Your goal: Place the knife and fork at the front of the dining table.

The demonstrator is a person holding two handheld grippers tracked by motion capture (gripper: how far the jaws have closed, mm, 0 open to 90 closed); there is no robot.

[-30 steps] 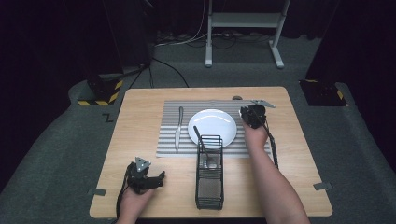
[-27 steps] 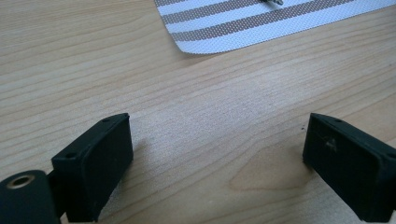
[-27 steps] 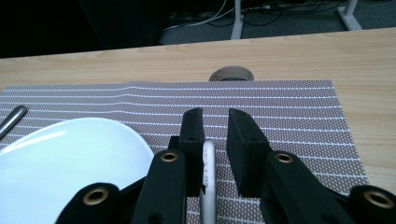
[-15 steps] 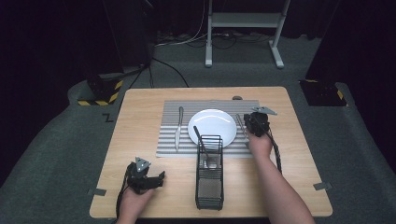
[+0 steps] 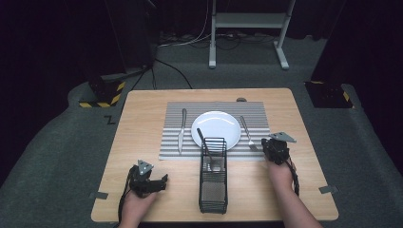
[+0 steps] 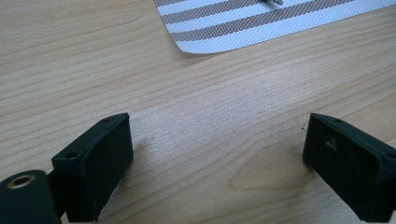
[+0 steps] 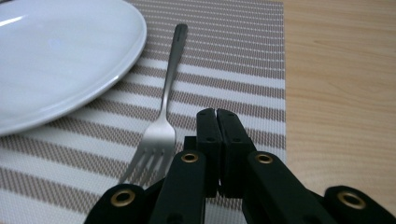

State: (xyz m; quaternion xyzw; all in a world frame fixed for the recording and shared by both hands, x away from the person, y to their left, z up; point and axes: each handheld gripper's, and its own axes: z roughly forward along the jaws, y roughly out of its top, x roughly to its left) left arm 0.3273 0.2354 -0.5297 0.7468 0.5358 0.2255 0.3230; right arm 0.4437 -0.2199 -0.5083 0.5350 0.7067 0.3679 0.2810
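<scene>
A white plate (image 5: 216, 129) sits on a striped placemat (image 5: 171, 142), with a knife (image 5: 182, 129) to its left and a fork (image 5: 248, 133) to its right. My right gripper (image 5: 271, 144) is just right of the fork's tines. Its jaws have just been closing and are now shut with nothing between them. In the right gripper view the shut gripper (image 7: 217, 122) is beside the fork (image 7: 163, 116) and not touching it; the plate (image 7: 56, 56) is farther left. My left gripper (image 5: 161, 183) rests at the near left of the table. In its own view the gripper (image 6: 217, 158) is open over bare wood.
A black wire caddy (image 5: 213, 175) stands at the near middle of the wooden table (image 5: 142, 104), and a utensil handle leans out of it toward the plate. A corner of the placemat (image 6: 261, 18) lies ahead of the left gripper. Dark floor surrounds the table.
My right gripper has drawn back from the far right of the plate toward the near side, ending beside the fork's tines. The fork lies on the mat. The left gripper has not moved.
</scene>
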